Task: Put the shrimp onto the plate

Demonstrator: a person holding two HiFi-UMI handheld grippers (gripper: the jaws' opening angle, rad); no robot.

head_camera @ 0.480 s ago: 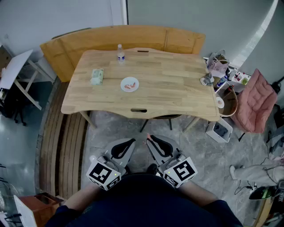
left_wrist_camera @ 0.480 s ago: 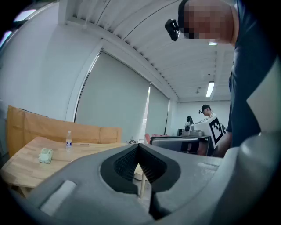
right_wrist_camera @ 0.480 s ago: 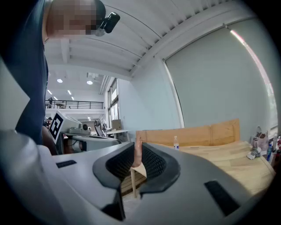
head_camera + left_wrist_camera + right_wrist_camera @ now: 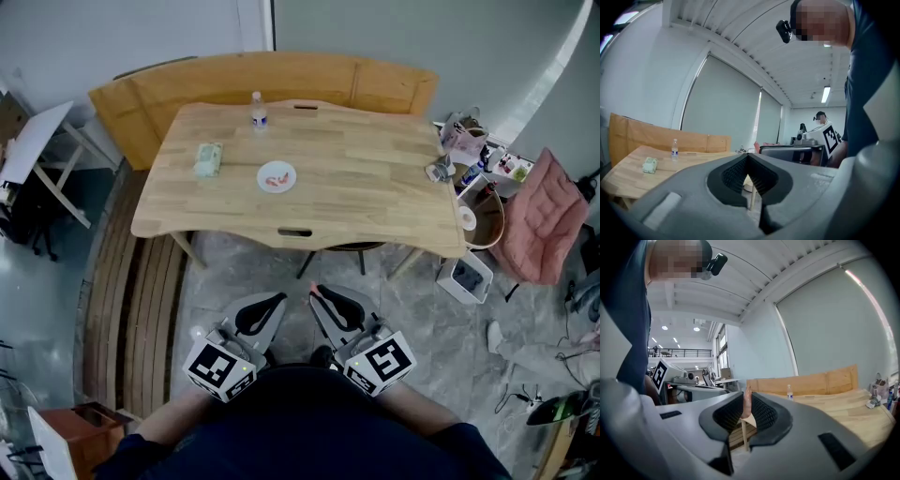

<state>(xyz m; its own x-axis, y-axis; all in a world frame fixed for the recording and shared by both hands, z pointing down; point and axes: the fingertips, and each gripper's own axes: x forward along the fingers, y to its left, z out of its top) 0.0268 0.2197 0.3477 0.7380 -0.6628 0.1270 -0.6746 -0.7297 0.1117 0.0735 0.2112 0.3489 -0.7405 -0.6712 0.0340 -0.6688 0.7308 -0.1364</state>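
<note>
A small white plate sits near the middle of the wooden table, with pink shrimp lying on it. Both grippers are held low over the floor, close to the person's body and well short of the table. My right gripper is shut on a pink shrimp, which stands upright between the ribbed pads. My left gripper is shut with nothing between its pads. The plate does not show in either gripper view.
On the table stand a small water bottle at the back and a green packet at the left. A wooden bench curves behind it. Bags, a pink cushion and a white bin crowd the right side.
</note>
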